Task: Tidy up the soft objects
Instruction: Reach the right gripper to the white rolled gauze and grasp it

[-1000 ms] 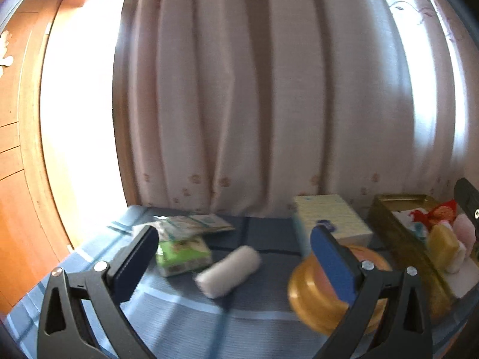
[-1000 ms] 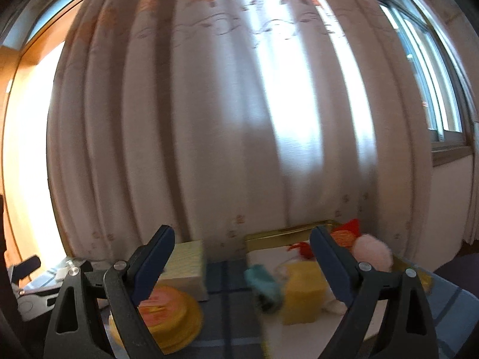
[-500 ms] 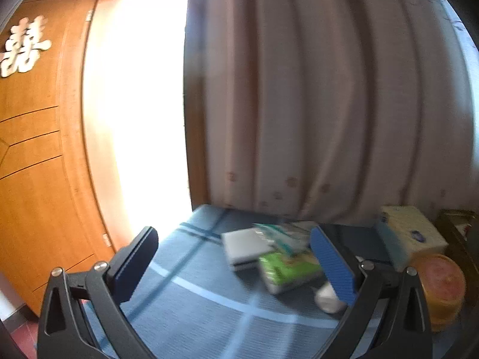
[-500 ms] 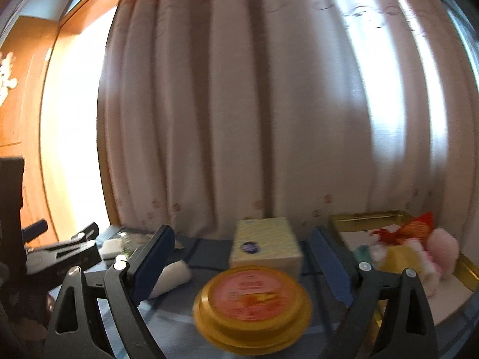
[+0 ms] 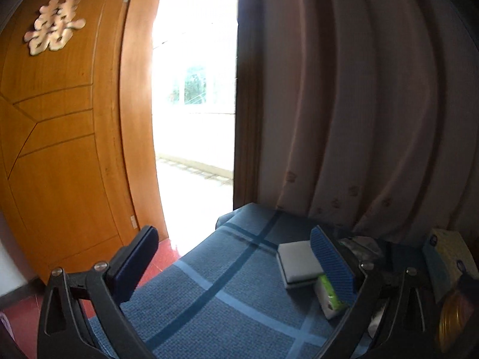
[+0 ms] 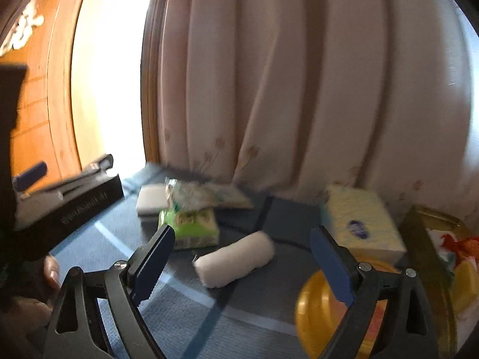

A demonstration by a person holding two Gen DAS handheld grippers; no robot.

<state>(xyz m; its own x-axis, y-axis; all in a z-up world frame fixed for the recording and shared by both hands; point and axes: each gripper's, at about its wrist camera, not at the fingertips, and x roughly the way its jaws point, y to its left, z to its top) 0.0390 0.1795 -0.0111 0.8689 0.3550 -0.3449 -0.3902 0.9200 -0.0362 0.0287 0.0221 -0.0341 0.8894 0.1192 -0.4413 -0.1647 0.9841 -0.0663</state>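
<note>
Hovering over the blue checked bench (image 6: 185, 323), the right gripper (image 6: 239, 257) is holding its fingers wide apart and empty, and the white roll (image 6: 235, 258) is lying on the cloth between them at lower centre of the right view, untouched. That framing suggests the roll is the next soft thing to be picked up. Behind it, at centre left, a green tissue pack (image 6: 191, 229) is lying under a flat patterned packet (image 6: 206, 194), with a white sponge (image 6: 149, 199) just beside them toward the left. A yellow tissue box (image 6: 362, 224) is standing at right, a round gold tin (image 6: 314, 314) is sitting low right in front of it, and a gold tray (image 6: 419, 239) at the far right edge is already holding a yellow piece and something red, so it is probably the collecting place.

In the left view the left gripper (image 5: 236, 266) is also standing open with nothing in it, pointing past the bench edge toward the door (image 5: 60, 149) and bright doorway; the sponge (image 5: 296, 261) and green pack (image 5: 327, 296) are sitting at lower right, partly behind its right finger. It is likely keeping clear so the right side has room to work.
</note>
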